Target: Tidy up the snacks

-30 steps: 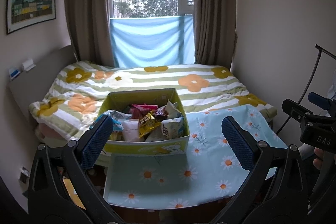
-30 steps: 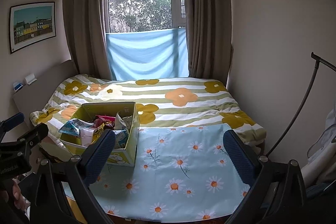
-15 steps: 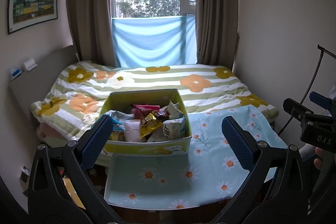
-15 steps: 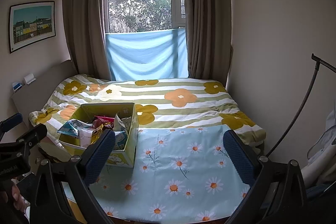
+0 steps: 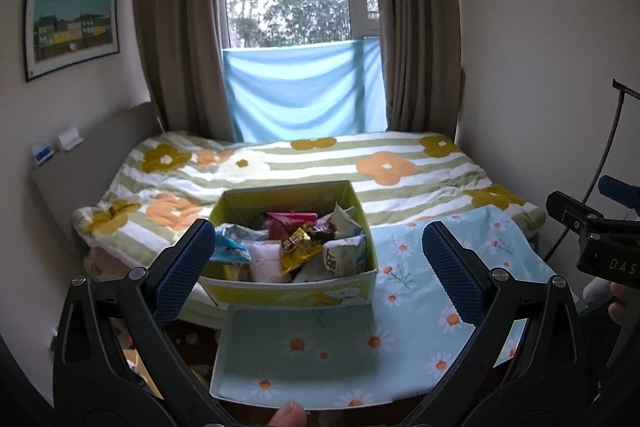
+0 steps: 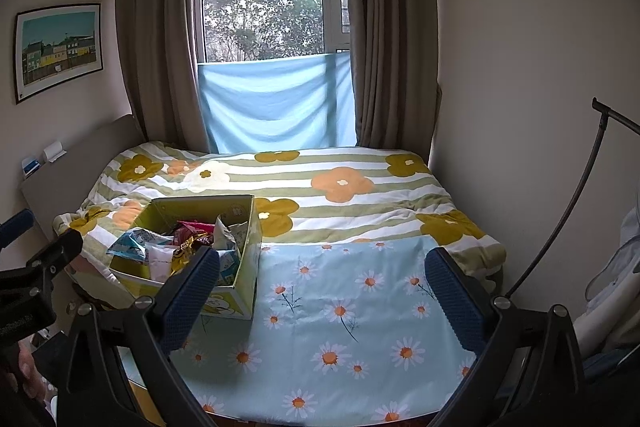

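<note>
A yellow-green cardboard box [image 5: 288, 291] [image 6: 250, 267] stands at the left end of a table under a light blue daisy cloth [image 5: 400, 311] [image 6: 340, 327]. Several snack packets [image 5: 304, 247] [image 6: 180, 247] are heaped inside it: blue, white, yellow and pink wrappers. My left gripper [image 5: 318, 259] hangs open in front of the box, short of it, holding nothing. My right gripper [image 6: 322, 285] is open over the bare daisy cloth to the right of the box. In the left wrist view the right gripper's body shows at the far right edge.
Behind the table lies a bed with a striped flower quilt [image 6: 320, 187]. Curtains and a blue cloth [image 6: 276, 107] cover the window. A headboard shelf [image 5: 60, 147] is on the left wall. A curved black rod [image 6: 560, 211] rises at right. A fingertip [image 5: 286, 417] shows at the bottom.
Both views have shifted slightly toward the table and upward; the box looks a little nearer. The snacks and box have not moved, and both grippers stay open.
</note>
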The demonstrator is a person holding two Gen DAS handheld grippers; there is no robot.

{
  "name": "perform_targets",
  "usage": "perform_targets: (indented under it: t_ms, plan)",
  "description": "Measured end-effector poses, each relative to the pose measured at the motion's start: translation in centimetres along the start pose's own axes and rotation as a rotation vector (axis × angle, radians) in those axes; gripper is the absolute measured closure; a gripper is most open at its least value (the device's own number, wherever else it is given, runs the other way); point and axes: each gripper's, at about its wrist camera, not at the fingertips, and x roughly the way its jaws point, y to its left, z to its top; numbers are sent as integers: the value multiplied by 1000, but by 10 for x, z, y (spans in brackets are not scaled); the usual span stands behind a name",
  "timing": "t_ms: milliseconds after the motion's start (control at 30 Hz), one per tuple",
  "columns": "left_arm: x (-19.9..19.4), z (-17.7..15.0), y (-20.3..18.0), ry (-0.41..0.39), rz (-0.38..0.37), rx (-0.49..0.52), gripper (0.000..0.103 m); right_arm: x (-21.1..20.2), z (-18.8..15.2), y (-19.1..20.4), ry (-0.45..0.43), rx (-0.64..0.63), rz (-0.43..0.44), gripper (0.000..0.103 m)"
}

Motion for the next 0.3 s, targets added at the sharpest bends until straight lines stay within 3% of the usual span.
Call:
perform_targets:
  t_ms: [300]
  plan:
    - [1, 1, 3, -17, -1, -12, 0, 0, -1, 1, 11, 2, -6, 1]
